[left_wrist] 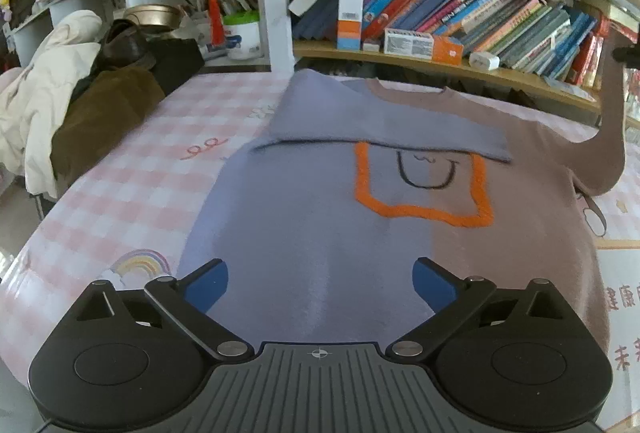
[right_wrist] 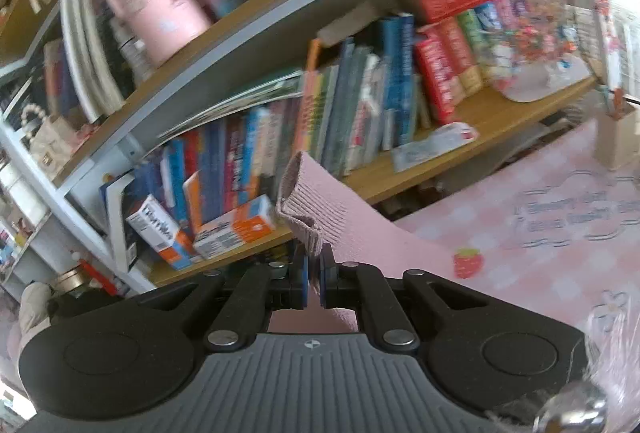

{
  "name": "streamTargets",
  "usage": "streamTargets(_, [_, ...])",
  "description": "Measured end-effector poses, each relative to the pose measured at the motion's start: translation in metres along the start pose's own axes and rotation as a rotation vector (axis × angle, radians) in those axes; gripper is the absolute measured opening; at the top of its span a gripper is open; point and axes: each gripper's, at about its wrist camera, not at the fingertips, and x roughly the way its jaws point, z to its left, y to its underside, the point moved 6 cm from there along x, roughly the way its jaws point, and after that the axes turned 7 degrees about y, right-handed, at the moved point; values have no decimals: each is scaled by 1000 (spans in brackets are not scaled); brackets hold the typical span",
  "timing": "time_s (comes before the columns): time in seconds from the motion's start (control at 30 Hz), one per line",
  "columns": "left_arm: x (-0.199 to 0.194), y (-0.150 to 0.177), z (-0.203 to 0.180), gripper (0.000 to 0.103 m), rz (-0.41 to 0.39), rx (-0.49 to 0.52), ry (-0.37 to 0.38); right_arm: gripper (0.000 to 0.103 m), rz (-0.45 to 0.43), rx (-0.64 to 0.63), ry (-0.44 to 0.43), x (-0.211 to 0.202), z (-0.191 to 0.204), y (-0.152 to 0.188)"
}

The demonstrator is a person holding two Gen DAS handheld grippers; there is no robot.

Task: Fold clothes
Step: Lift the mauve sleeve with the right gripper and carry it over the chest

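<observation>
Left hand-held gripper spread wide and empty, low in frame over the blue-and-brown knit sweater with orange outline. Spread flat across the pink checked counter, one sleeve already folded over. Right hand-held gripper pinched tight on the pink ribbed cuff, lifted mid-frame.

The right wrist view was smeared with blur: the book spines could not be read. The pink sleeve ran down behind the right gripper, its lower length hidden. In the left wrist view the raised sleeve's top passed out at the right edge, and a folded flap covered the orange outline's upper part.
</observation>
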Motion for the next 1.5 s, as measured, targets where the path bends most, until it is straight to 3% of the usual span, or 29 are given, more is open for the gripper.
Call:
streamTargets(0.17, [1, -6, 13, 101, -25, 28, 63, 5, -7, -27, -19, 11, 45, 8])
streamTargets(0.37, [7, -9, 35, 101, -22, 20, 82, 5, 4, -45, -66, 30, 103, 26])
streamTargets(0.87, [-5, -1, 94, 101, -20, -5, 60, 5, 85, -243, -66, 93, 216, 108])
streamTargets(1.03, [-11, 4, 103, 101, -18, -5, 49, 5, 137, -292, -73, 108, 238, 133])
streamTargets(1.5, [-16, 13, 122, 101, 6, -31, 25, 9, 296, -392, -26, 144, 240, 194])
